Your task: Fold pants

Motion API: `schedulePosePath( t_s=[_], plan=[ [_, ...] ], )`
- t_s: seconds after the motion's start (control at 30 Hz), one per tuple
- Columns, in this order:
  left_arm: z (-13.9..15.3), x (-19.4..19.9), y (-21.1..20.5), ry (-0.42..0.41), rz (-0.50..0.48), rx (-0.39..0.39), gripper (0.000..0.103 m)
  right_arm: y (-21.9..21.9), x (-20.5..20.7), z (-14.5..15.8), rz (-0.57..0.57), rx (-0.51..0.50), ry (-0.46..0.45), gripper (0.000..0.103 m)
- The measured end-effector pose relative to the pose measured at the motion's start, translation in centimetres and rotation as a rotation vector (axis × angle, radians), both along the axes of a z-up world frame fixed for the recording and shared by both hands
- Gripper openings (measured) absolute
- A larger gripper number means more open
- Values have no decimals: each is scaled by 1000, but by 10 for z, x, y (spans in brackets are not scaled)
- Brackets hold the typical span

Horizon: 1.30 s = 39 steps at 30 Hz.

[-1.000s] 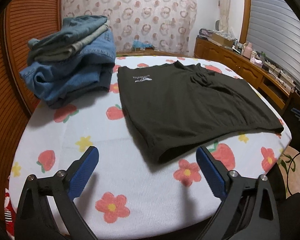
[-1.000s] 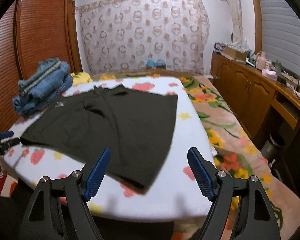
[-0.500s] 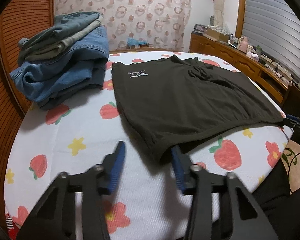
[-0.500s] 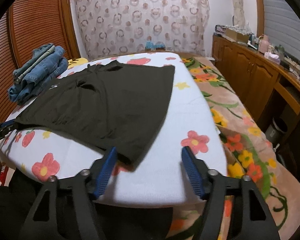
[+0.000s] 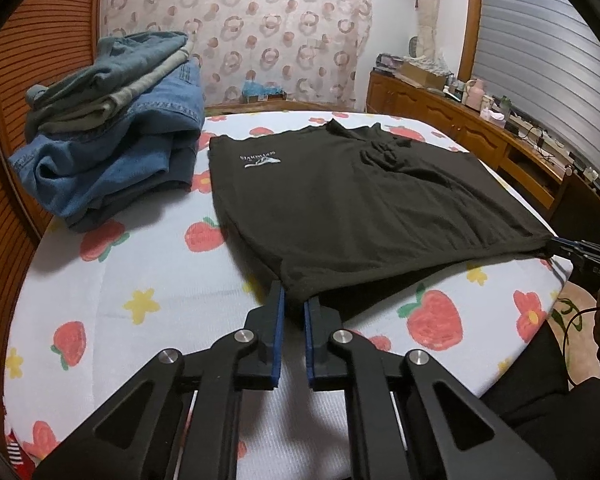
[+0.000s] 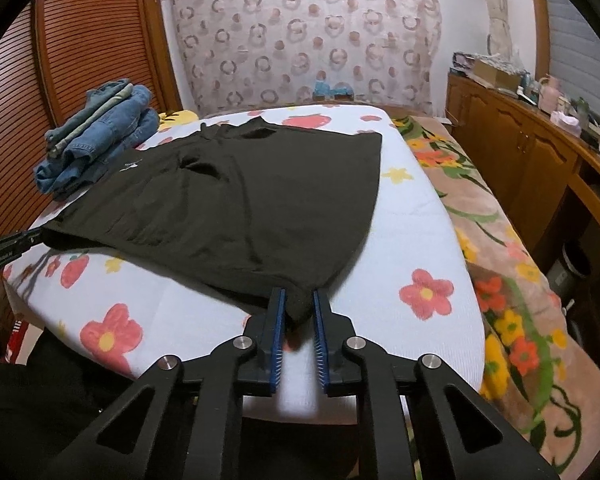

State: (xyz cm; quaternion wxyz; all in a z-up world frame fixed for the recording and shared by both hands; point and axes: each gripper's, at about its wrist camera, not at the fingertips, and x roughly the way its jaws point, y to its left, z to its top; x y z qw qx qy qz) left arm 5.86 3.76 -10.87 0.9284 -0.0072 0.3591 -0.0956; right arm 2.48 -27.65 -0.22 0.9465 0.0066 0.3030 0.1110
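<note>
Blue-padded left gripper [image 5: 294,300], jaws just closing, clamps the near corner of the dark olive fabric pants [image 5: 360,208]; right gripper [image 6: 300,302] likewise pinches the other corner. Pants lie mid-frame on strawberry-print white cloth [image 5: 160,280]; folded denim stack [image 5: 112,168] upper left.

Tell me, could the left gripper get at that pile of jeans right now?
Probably not yet: the left gripper is shut on the black pants' corner. The way to the jeans looks free, though.
</note>
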Motion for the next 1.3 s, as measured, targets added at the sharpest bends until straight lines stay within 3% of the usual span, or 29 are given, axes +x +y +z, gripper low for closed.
schedulePosePath(
  t_s=[0.37, 0.53, 0.8, 0.9, 1.03, 1.3],
  plan=[
    [14, -15, -1, -27, -18, -30, 8, -19, -1, 19, 14, -23, -17, 10],
    [25, -24, -3, -46, -31, -31, 8, -26, -13, 26, -2, -37, -30, 2],
    [30, -26, -9, -42, -50, -23, 8, -21, -13, 21, -6, -12, -19, 2],
    [30, -26, -10, -41, -56, -19, 8, -16, -8, 20, 1, -11, -4, 6],
    [24, -22, -7, -16, -48, -17, 8, -10, 0, 15, 25, -25, 30, 32],
    [10, -18, -8, 24, -50, -9, 8, -7, 10, 8, 26, -33, 80, 33]
  ],
)
